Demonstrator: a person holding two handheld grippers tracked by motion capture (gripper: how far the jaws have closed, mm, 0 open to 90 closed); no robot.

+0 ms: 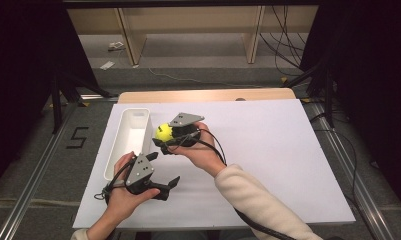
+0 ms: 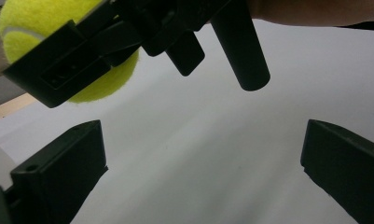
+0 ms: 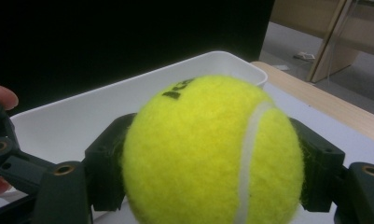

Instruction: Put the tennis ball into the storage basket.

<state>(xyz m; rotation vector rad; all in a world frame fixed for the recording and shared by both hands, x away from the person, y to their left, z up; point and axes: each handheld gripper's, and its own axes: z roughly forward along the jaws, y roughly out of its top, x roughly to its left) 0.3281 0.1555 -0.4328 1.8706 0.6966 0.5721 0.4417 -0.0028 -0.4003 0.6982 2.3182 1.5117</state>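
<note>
A fuzzy yellow-green tennis ball (image 3: pixel 212 154) with 1 white seam and black lettering sits clamped between the right gripper (image 1: pixel 164 136) jaws, just beside the long white plastic tray (image 1: pixel 119 150). The left gripper (image 1: pixel 169 184) jaws stand wide, holding nothing.

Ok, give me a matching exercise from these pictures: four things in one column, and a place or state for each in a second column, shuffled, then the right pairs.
Things:
1. tennis ball
2. white bin
3. left gripper
4. right gripper

Places or states:
A. jaws wide apart, nothing between them
B. shut on the ball, beside the bin
C. long, lying at the left of the white sheet
D. yellow, clamped between two black jaws

Pairs: 1-D, 2-C, 3-A, 4-B
</note>
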